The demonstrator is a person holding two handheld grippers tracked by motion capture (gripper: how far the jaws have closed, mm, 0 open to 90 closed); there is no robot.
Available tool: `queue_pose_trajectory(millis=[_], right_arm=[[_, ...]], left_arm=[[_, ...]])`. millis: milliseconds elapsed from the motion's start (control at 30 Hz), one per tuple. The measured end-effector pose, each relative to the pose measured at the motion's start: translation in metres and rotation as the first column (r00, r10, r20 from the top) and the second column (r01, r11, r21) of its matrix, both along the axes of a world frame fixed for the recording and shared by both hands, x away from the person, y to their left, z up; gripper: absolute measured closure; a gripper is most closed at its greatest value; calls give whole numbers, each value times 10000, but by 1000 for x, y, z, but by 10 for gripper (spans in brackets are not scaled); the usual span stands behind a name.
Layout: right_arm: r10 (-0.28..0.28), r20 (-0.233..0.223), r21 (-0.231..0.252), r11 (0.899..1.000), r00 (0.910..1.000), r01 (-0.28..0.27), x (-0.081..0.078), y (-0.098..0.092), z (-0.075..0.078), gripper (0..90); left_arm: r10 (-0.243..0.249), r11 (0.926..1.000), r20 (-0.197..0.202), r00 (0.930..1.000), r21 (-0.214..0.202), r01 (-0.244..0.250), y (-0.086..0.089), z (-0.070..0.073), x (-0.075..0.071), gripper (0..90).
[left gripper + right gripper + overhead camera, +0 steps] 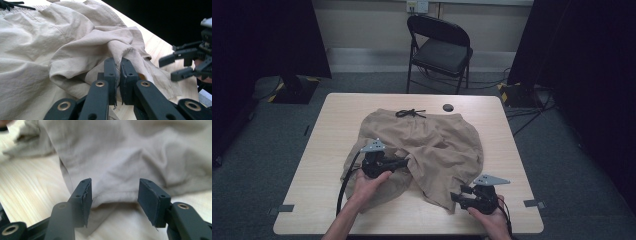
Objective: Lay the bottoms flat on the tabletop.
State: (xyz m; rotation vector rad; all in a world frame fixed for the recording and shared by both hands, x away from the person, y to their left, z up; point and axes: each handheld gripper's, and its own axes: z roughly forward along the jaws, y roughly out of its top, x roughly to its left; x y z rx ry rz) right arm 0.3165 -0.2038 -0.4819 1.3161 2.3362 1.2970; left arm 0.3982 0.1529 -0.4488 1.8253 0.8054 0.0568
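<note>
Spread across wooden table: tan shorts; left gripper clamped on a raised fold to anchor it, right gripper open, straddling the near hem for pickup.

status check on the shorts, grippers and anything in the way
Left gripper shut on shorts, pinching a fold. Right gripper open at the hem, fabric between jaws, not pinched. Shorts rumpled on table; drawstring at far edge. Nothing in the way.

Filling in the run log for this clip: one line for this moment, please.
left hand-held gripper: shut on crumpled beige fabric shorts | right hand-held gripper: open at hem | light wooden table
</note>
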Motion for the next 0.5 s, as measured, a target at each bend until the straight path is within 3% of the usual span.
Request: queue_pose_trajectory(millis=[100,233,300,500], right_arm=[[134,-161,-277,9995,9998,-139,-3,1,-8,483],[289,-169,-551,9980,9994,-298,1,2,-11,770],[88,-180,-487,9988,9998,-97,2,-2,-10,880],[-965,392,198,9952,9946,958,2,-36,10,891]], left_arm=[[-34,10000,-7,10000,-23,34,-1,0,0,851],[-144,9999,-71,9999,-49,144,-1,1,-2,851],[-245,9997,-59,9997,-49,245,0,1,-4,851],[-822,9963,23,9966,265,822,-4,4,-20,851]])
